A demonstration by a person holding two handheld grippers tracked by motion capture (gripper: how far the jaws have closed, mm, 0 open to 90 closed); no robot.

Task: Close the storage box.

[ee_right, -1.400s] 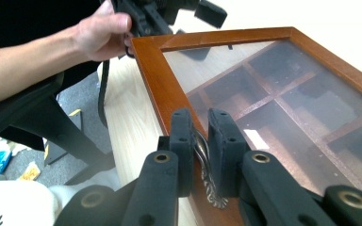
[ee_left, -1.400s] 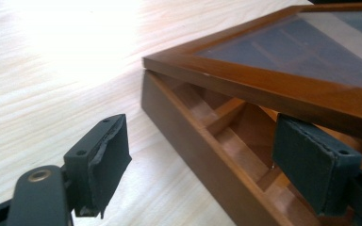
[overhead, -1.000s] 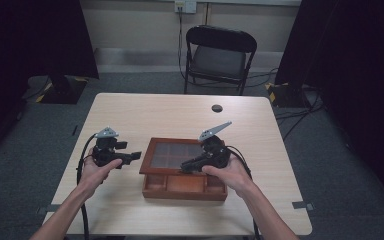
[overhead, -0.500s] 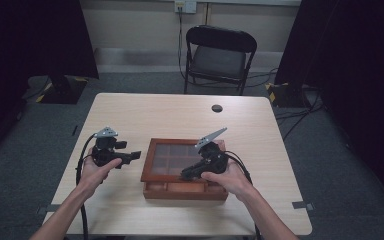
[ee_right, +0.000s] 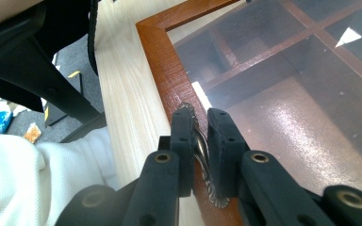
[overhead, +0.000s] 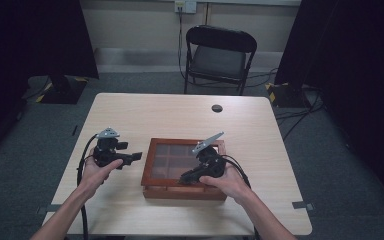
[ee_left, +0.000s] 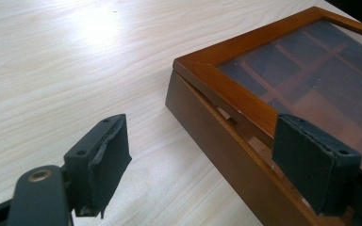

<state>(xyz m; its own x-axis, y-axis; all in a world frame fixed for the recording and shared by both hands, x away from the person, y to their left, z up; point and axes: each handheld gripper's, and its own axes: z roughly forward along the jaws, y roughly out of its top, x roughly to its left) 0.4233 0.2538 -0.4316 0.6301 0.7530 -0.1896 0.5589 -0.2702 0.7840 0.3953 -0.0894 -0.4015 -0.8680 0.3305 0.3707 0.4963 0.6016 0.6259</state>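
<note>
The wooden box (overhead: 185, 169) sat toward the near half of the table (overhead: 145, 112), its glass-paned lid (ee_right: 283, 61) framed in reddish wood and showing divided compartments beneath. On the lid's front rail lay a small ornate metal handle (ee_right: 199, 146), and the right gripper (ee_right: 200, 136) had its jaws pressed together on that handle, pinching it. Just beside the box's left wall hung the left gripper (ee_left: 202, 165), its jaws spread wide with nothing between them, one pad nearer the box's corner and the other over bare tabletop.

By the look of it, the box was stiff and fairly heavy, unlikely to slide easily, while the glass pane would be fragile and slick; the lid seemed best lifted by the handle alone, with the wooden side wall the safer place to steady the body. Well beyond the box, near the table's far edge, lay a small dark round object (overhead: 217, 108), and past that stood a black folding chair (overhead: 219, 55).
</note>
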